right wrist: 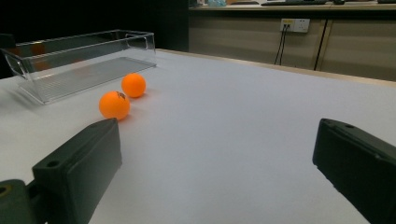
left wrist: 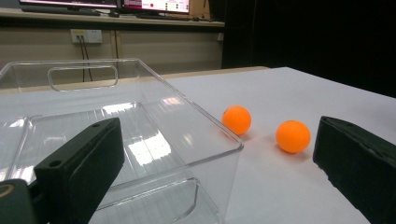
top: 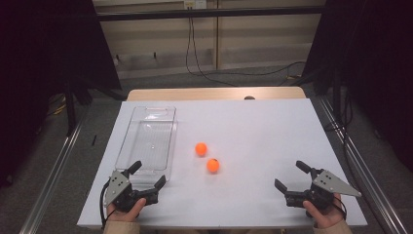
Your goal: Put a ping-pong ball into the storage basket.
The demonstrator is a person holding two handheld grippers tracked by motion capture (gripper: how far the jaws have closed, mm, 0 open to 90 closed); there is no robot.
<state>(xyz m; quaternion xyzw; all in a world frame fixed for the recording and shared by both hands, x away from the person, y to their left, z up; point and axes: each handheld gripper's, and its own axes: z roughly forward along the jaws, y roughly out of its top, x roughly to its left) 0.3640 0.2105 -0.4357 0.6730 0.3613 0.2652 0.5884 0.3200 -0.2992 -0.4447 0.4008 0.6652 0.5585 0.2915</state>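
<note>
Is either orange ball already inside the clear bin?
No, both orange balls lie on the white table, right of the clear bin.

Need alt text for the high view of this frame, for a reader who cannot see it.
Two orange balls, the farther one and the nearer one, lie apart on a white table beside an empty clear plastic bin. At the near edge, the left gripper and the right gripper rest open, each in a hand.
</note>
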